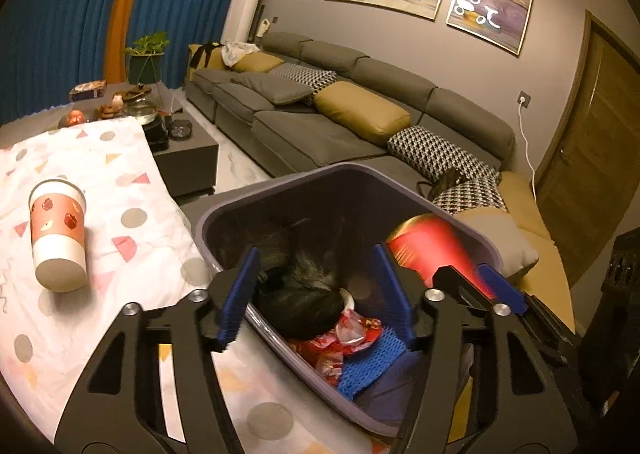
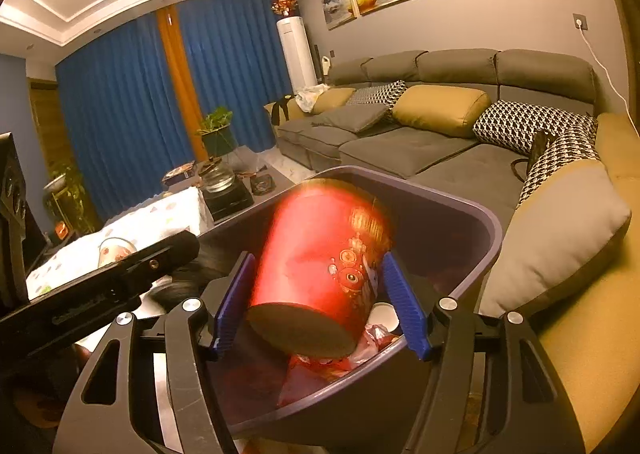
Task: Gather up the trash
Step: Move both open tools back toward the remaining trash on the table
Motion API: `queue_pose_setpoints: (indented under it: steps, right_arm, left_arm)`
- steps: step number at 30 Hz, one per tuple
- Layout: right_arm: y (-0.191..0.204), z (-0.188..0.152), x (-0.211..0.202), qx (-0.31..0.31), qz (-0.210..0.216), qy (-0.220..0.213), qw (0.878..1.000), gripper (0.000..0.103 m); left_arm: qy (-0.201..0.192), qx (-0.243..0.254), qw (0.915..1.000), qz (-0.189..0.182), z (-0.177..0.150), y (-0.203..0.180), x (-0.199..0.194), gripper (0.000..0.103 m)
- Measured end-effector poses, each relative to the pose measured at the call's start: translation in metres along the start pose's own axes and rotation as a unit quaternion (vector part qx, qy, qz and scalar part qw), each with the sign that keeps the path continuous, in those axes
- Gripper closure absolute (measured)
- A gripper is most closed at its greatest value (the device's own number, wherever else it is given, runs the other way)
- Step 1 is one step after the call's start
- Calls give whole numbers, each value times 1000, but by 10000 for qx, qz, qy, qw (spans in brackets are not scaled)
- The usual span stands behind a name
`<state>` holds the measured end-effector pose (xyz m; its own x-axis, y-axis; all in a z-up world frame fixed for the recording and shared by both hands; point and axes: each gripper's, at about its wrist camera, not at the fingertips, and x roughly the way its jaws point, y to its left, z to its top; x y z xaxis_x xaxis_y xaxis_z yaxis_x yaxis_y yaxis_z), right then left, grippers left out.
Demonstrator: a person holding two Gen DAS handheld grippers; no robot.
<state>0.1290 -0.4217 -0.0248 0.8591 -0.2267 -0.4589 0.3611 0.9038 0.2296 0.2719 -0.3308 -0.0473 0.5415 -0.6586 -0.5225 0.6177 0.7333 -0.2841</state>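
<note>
Bin [image 1: 224, 210] is sitting directly ahead of both sets of fingers. Left gripper [image 1: 316, 294] is hanging released over it, nothing between the fingers. Right gripper [image 2: 316, 304] is also spread, red cup [image 2: 320, 274] blurred between its fingers, pads not pressing it. Second cup [image 1: 58, 234] is lying on tabletop [image 1: 132, 190], left of left fingers.

The bin [image 1: 212, 222] looks like smooth matt plastic, dark purple-grey, and the red cup [image 2: 320, 266] in it has a glossy printed paper skin with a dull flat base. The cloth [image 1: 132, 214] over the surface is thin, creased fabric; the paper cup [image 1: 58, 234] on it is matt. Both grippers' jaws carry ribbed blue pads [image 1: 236, 306] on matt black plastic arms with shiny metal screws [image 1: 435, 295].
</note>
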Motion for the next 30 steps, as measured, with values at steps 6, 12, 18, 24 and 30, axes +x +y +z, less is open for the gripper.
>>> queue_pose_setpoints:
  steps: [6, 12, 18, 24, 30]
  right_arm:
    - [-1, 3, -9, 69, 6, -67, 10000, 33]
    - [9, 4, -26, 0, 66, -224, 9997, 31]
    - [27, 2, -44, -171, 222, -311, 9991, 26]
    - [68, -3, -59, -489, 623, -335, 9963, 25]
    - [112, -9, -68, -772, 955, -323, 9919, 24]
  left_arm:
    - [-238, -154, 9993, 248, -1, 10, -18, 19]
    - [-505, -277, 9956, 737, -9, 24, -54, 10]
    - [-726, -444, 9872, 1346, -19, 56, -110, 9]
    - [-986, -640, 9721, 2032, -33, 100, -174, 8]
    - [-1065, -898, 9509, 2765, -54, 151, -241, 8]
